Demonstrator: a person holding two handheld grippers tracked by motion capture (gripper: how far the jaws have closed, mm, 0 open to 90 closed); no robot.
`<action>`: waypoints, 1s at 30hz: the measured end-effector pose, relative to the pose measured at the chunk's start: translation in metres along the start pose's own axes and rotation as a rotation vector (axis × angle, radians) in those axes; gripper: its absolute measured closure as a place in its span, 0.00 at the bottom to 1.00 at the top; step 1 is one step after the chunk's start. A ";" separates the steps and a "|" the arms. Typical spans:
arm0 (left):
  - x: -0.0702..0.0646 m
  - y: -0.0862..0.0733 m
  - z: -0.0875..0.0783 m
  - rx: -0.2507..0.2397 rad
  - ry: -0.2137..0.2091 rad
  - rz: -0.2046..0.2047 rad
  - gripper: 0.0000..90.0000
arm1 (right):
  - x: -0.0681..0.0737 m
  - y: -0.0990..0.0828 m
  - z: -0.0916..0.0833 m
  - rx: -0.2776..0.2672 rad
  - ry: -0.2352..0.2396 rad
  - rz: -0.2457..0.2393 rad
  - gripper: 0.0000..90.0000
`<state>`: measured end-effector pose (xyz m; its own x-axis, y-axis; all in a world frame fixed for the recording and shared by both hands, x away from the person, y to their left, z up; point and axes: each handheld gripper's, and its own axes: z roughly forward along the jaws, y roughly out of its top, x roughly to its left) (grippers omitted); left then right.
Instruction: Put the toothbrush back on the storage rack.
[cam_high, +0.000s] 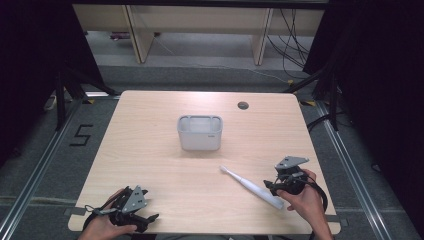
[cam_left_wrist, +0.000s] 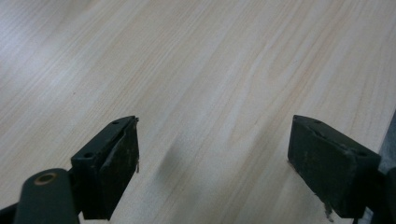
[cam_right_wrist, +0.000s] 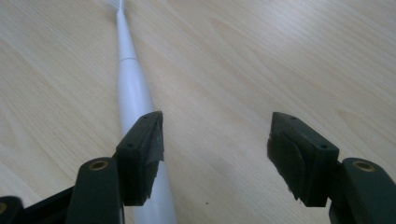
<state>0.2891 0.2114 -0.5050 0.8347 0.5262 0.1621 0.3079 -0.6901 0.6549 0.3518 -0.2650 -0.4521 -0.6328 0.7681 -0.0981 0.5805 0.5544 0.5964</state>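
A white electric toothbrush (cam_high: 251, 187) lies flat on the wooden table (cam_high: 150, 150), brush head toward the middle. A grey-white rectangular holder (cam_high: 200, 132) stands upright at the table's centre. My right gripper (cam_high: 272, 186) rests at the toothbrush's handle end, open. In the right gripper view the toothbrush (cam_right_wrist: 132, 93) runs under the left jaw, with bare wood between the jaws of the right gripper (cam_right_wrist: 217, 140). My left gripper (cam_high: 150, 216) sits near the front left edge, open over bare wood (cam_left_wrist: 212, 144).
A round cable hole (cam_high: 243, 105) sits near the table's far right edge. Beyond the table are grey floor, wooden furniture legs and loose cables. Black frames stand to either side.
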 end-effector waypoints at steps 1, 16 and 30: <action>0.000 0.000 0.000 -0.002 0.000 0.012 0.18 | 0.001 0.001 -0.001 0.004 0.003 0.011 0.41; 0.000 0.000 0.000 -0.001 0.000 0.010 0.18 | 0.014 0.016 0.004 0.023 0.041 0.011 0.43; 0.001 0.000 0.000 0.002 0.003 0.015 0.18 | 0.024 0.030 0.009 0.061 0.091 -0.053 0.50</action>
<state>0.2897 0.2117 -0.5047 0.8380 0.5174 0.1735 0.2967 -0.6989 0.6508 0.3586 -0.2272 -0.4442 -0.7055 0.7067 -0.0535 0.5734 0.6136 0.5429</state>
